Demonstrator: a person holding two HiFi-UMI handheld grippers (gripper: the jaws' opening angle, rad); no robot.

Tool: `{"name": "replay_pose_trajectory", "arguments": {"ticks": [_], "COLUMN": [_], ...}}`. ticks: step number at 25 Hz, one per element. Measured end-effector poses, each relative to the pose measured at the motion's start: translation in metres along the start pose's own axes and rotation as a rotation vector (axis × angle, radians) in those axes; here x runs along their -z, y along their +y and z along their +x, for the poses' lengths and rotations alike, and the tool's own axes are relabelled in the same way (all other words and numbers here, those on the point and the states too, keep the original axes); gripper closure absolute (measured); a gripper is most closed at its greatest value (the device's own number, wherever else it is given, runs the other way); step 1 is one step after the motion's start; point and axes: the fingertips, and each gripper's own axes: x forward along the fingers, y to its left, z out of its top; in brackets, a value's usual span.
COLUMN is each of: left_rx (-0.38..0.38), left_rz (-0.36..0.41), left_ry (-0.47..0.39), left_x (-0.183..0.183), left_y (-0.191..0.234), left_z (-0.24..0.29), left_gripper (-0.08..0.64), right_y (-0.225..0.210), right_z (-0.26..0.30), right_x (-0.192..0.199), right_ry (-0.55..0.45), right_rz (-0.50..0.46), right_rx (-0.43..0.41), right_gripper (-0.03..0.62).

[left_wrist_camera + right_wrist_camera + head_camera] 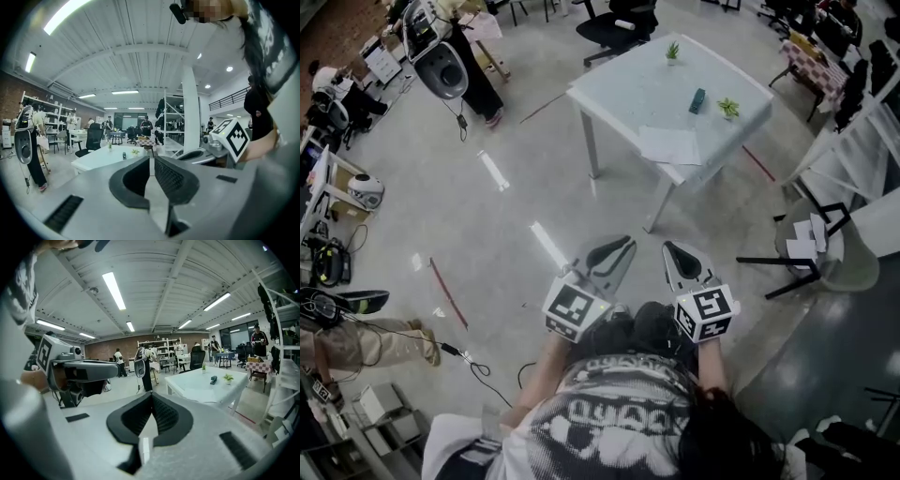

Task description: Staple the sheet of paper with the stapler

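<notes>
A white table (pixel 628 94) stands well ahead of me, out of reach. On it lie a white sheet of paper (pixel 668 145) near its front edge and a dark teal stapler (pixel 697 100) farther back. My left gripper (pixel 623 246) and right gripper (pixel 672 248) are held side by side close to my body, above the floor. Both point toward the table, shut with nothing between the jaws. The left gripper view shows the table (pixel 101 161) and stapler (pixel 124 155) in the distance. In the right gripper view the stapler (pixel 213 379) and paper (pixel 198 395) show beyond the closed tips (pixel 151 393).
Two small potted plants (pixel 673 50) (pixel 728 107) stand on the table. A black-framed chair (pixel 811 246) with papers is at the right, an office chair (pixel 619 23) behind the table. A white machine (pixel 441 61) stands at far left, with cables (pixel 473 361) on the floor.
</notes>
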Motion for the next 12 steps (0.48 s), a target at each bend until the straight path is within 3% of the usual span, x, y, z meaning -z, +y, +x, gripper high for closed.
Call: {"name": "replay_pose_trajectory", "arguments": {"ticks": [7, 12], "left_rx": [0.041, 0.031], "left_rz": [-0.010, -0.018], "left_ry": [0.023, 0.032], "left_x": [0.011, 0.014], "left_y": [0.009, 0.032], "left_z": [0.022, 0.047], "left_gripper": [0.529, 0.529], "right_y": [-0.018, -0.040], "right_z": [0.014, 0.040], "right_x": [0.010, 0.009], "right_ry": [0.039, 0.054], "right_rz": [0.013, 0.017], "right_rx": [0.019, 0.011], "right_gripper": [0.600, 0.598]}}
